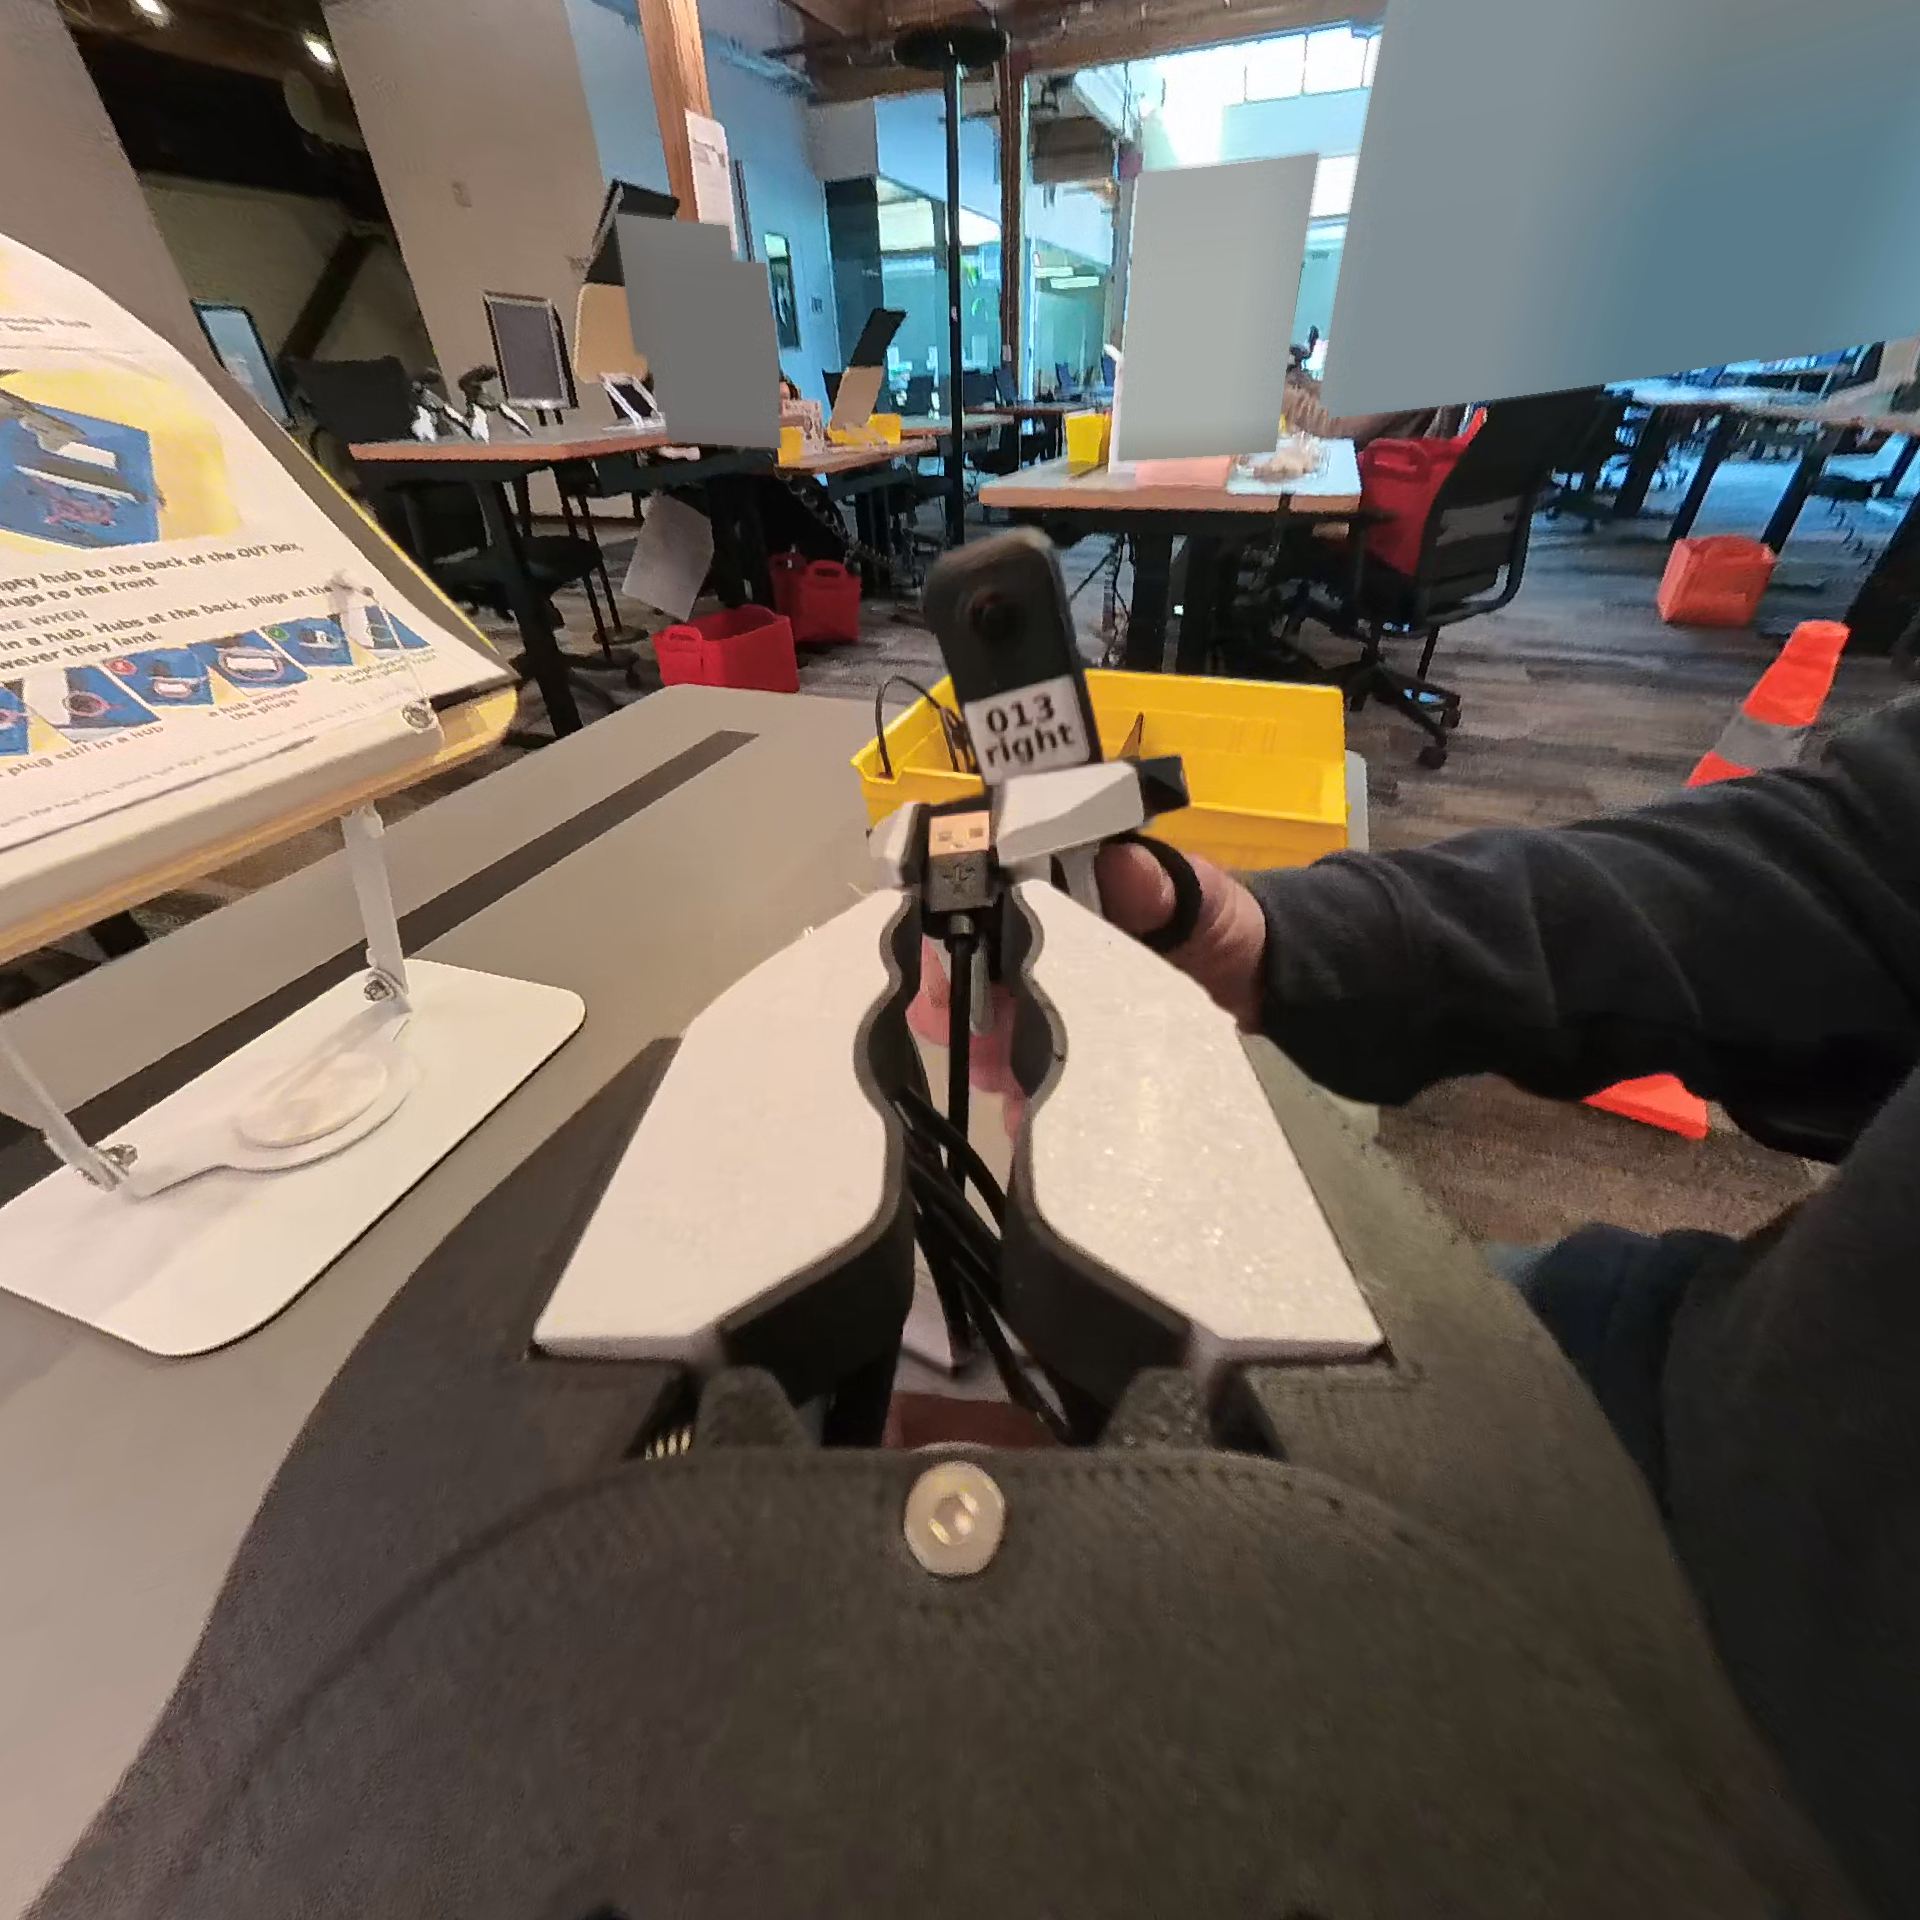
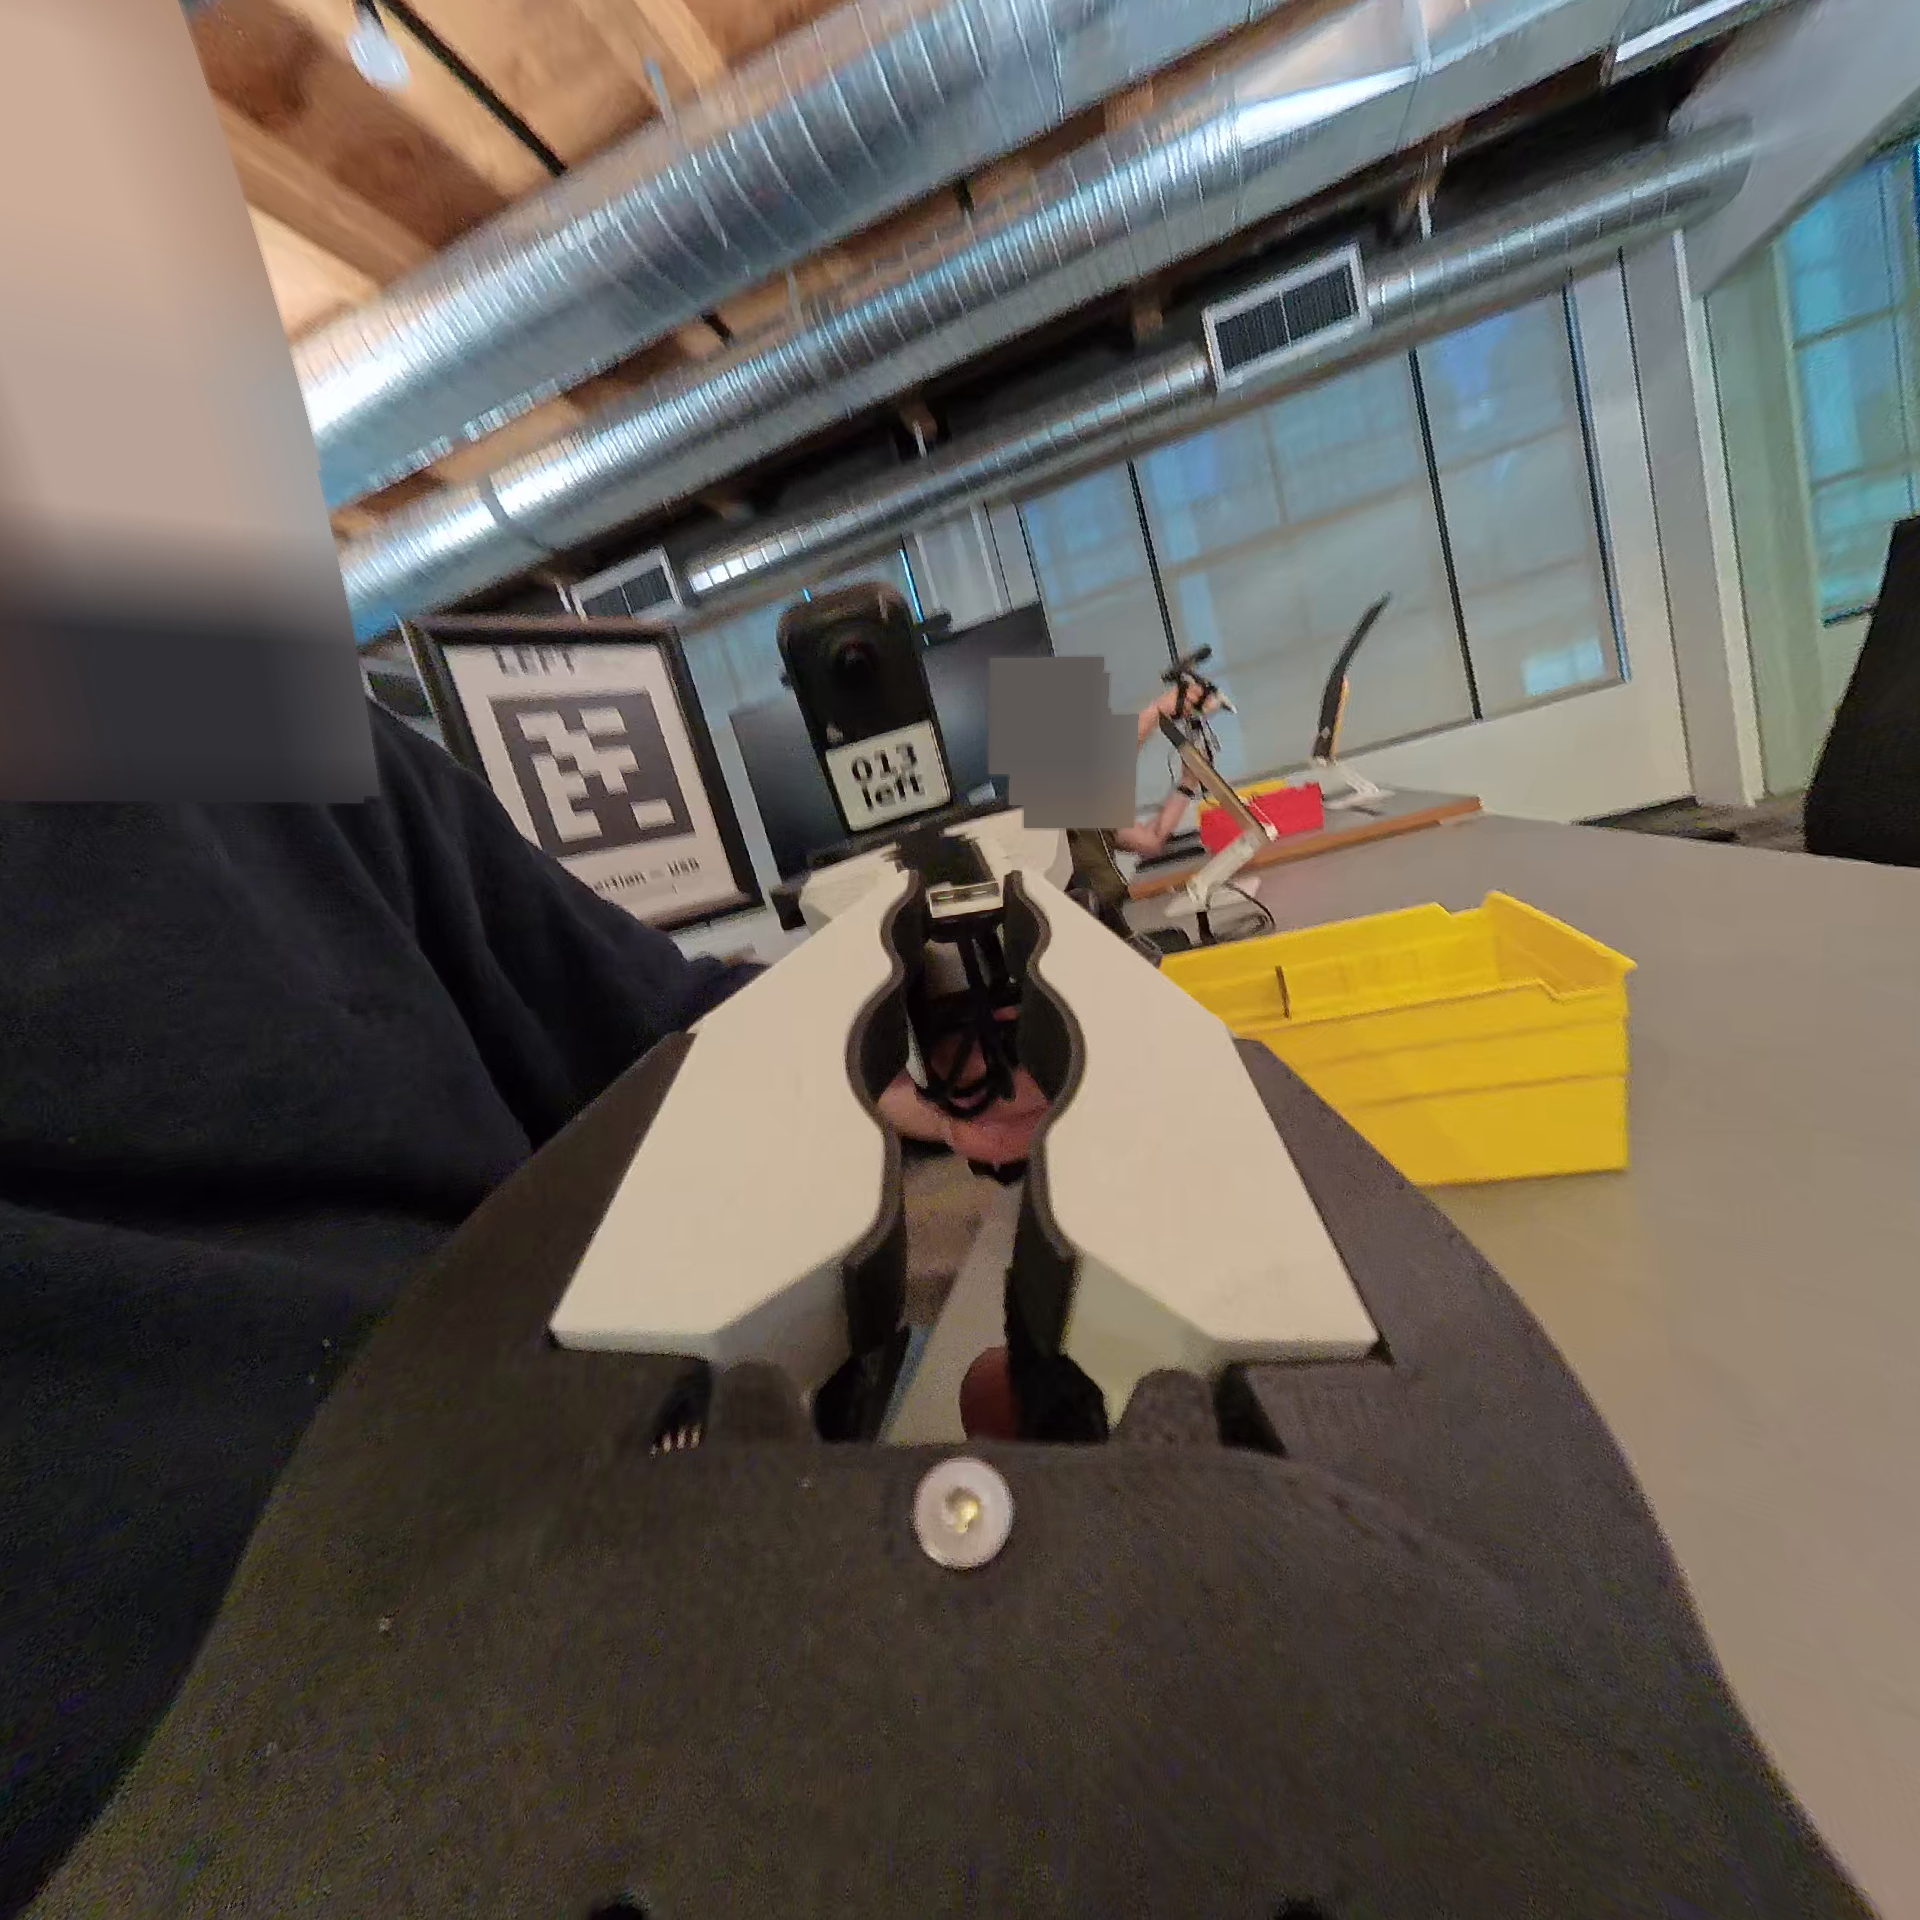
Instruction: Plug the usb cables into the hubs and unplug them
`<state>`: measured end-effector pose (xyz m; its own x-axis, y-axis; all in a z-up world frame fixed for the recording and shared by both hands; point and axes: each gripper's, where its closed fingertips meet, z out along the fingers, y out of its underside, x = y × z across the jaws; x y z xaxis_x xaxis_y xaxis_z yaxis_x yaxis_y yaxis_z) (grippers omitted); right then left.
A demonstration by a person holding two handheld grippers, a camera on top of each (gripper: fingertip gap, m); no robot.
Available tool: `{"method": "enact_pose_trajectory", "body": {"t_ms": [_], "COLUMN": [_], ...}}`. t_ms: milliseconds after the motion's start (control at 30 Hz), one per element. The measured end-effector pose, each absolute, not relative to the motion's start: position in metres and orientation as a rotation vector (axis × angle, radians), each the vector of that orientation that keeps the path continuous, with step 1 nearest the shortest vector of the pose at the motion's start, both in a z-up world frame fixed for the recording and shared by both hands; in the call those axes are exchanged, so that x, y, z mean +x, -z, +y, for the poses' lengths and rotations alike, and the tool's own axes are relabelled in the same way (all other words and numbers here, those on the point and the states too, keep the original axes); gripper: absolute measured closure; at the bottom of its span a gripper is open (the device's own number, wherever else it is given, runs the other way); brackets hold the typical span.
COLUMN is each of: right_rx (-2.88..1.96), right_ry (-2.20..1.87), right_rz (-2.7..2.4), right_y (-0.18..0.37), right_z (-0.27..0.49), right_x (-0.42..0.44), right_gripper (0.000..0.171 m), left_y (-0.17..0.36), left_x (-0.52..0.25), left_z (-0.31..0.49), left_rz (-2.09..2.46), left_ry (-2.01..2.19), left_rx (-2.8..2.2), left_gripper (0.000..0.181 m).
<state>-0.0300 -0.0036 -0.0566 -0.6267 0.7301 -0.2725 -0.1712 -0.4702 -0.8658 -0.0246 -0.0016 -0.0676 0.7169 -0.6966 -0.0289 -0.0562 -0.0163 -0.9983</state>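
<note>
Two claws met tip to tip above the grey surface (image 1: 644, 821). The left claw (image 1: 961, 925) was closed on the black cable just below the USB plug (image 1: 958, 857), whose long axis ran up along the fingers, metal end outward. The right claw (image 2: 961, 899) was closed across the same plug (image 2: 961, 896) from the opposite side. No hub was visible; the yellow bin (image 2: 1455, 1049) lay just beyond, probably holding them.

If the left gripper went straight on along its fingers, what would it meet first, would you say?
Most likely the right gripper, which faces it just beyond the left gripper; both seem to pinch the same USB plug. The yellow bin lies farther behind.
</note>
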Motion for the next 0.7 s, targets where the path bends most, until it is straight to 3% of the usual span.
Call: {"method": "enact_pose_trajectory", "body": {"t_ms": [333, 700], "right_rx": [-0.947, -0.854], "right_ry": [-1.641, -2.051], "right_rz": [-1.576, -1.238], "right_y": [0.077, 0.064], "right_z": [-0.012, -0.009], "right_x": [-0.028, -0.026], "right_gripper": [0.158, 0.159], "left_y": [0.085, 0.069], "left_x": [-0.024, -0.022], "left_z": [-0.008, -0.005], "left_rz": [0.896, 0.755], "left_ry": [0.484, 0.676], "left_rx": [-1.707, -1.658], "left_gripper": [0.167, 0.167]}}
